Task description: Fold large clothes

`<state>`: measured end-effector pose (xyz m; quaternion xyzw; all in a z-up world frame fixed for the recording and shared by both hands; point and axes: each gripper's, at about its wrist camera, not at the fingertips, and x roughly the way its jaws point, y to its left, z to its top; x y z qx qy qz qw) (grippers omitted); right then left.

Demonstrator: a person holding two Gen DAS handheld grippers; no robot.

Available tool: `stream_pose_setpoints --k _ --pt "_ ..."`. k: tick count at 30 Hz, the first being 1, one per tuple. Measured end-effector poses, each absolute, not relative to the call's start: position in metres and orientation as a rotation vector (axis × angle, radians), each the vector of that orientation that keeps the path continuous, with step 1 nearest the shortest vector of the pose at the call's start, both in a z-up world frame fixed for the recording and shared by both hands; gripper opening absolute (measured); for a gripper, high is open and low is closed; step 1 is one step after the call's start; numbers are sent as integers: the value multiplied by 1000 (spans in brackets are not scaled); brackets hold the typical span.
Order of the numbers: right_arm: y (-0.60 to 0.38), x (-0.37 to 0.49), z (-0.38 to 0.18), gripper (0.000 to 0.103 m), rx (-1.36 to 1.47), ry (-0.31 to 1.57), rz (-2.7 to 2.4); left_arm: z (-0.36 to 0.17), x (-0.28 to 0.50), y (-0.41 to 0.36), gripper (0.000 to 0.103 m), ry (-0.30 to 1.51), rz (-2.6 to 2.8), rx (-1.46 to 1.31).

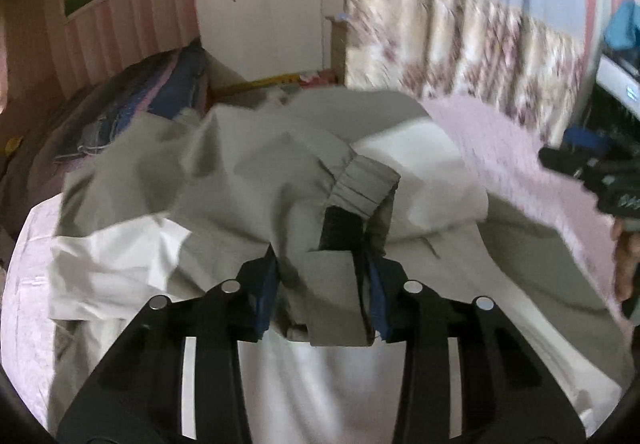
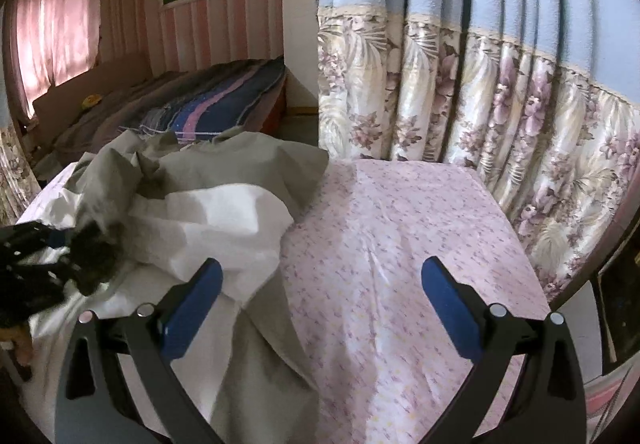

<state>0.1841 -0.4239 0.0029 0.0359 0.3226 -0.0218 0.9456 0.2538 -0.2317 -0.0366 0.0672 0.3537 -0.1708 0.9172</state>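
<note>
A large grey and white jacket (image 1: 224,179) lies crumpled on a pink flowered sheet (image 2: 400,244). My left gripper (image 1: 324,284) is shut on a grey sleeve (image 1: 336,296) near its ribbed cuff (image 1: 362,187), holding it up over the jacket. My right gripper (image 2: 320,300) is open and empty, with its left finger over the jacket's edge (image 2: 224,219) and its right finger over bare sheet. The left gripper shows in the right wrist view (image 2: 48,264) at the left edge, and the right gripper shows in the left wrist view (image 1: 600,179) at the right edge.
A flowered curtain with a blue top (image 2: 480,83) hangs close behind the sheeted surface. A bed with a striped dark cover (image 2: 192,111) stands at the back left. A white door (image 1: 260,11) and pink striped wall (image 2: 200,27) lie beyond.
</note>
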Motion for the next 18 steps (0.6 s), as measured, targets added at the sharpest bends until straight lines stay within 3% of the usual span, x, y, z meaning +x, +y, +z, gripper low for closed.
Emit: stream_pose_setpoints --k 6,12,13,14,17,18 --pt "-386 240 7 100 39 665 39 -7 274 -160 40 693 -245 62" --pt "-363 306 -27 99 38 779 3 -6 303 -89 41 719 -134 -10" --pt "-359 314 -34 95 49 804 27 -7 308 -82 41 726 -130 -18" --pt "-356 316 -39 66 53 819 52 -9 312 -73 41 739 -125 -31" --pt "-356 317 -45 31 32 821 8 -15 323 -58 41 768 -119 -53" --pt "-360 314 -41 25 39 812 8 -18 327 -54 41 780 -118 -54"
